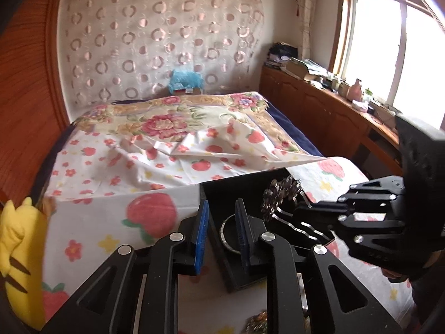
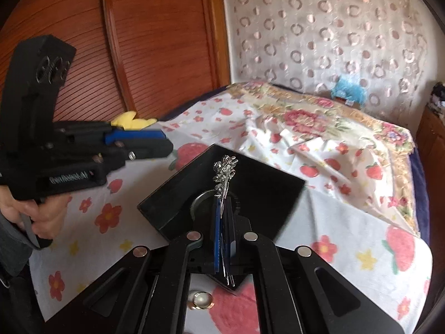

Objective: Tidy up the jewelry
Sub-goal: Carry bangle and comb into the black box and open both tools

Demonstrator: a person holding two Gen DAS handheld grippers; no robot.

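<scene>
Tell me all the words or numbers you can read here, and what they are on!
Raised lettering on the side of the black left gripper, seen from the right wrist camera: upside down and too blurred to read.
Small label on the box under the fluffy blue toy: too small to read.
Nothing else carries text.

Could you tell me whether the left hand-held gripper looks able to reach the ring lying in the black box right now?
Probably yes: the left hand-held gripper is open and empty just above the ring in the open-topped black box, though the right hand-held gripper's hairpin crowds it.
</scene>
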